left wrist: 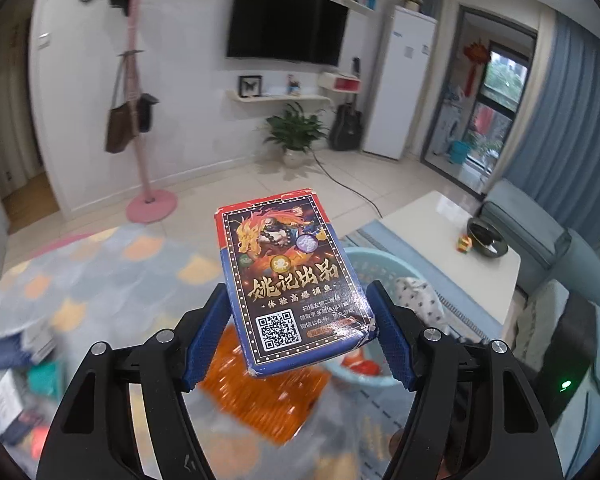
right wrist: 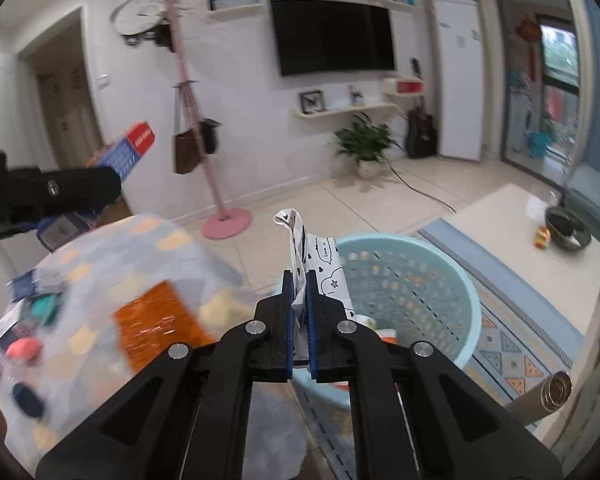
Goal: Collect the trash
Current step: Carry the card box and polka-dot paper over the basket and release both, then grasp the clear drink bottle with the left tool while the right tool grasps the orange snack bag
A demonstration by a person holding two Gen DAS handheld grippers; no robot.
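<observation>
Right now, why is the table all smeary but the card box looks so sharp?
Left wrist view: the card box moves along with the camera, so it stays crisp, while the table streaks with motion blur. Right wrist view: same thing, sharp paper wrapper, smeared table; the round lens bends the walls, and the corners go dark.

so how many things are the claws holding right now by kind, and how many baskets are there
card boxes, in the left claw: 1
printed paper wrappers, in the right claw: 1
light blue baskets: 1
total: 3
</observation>
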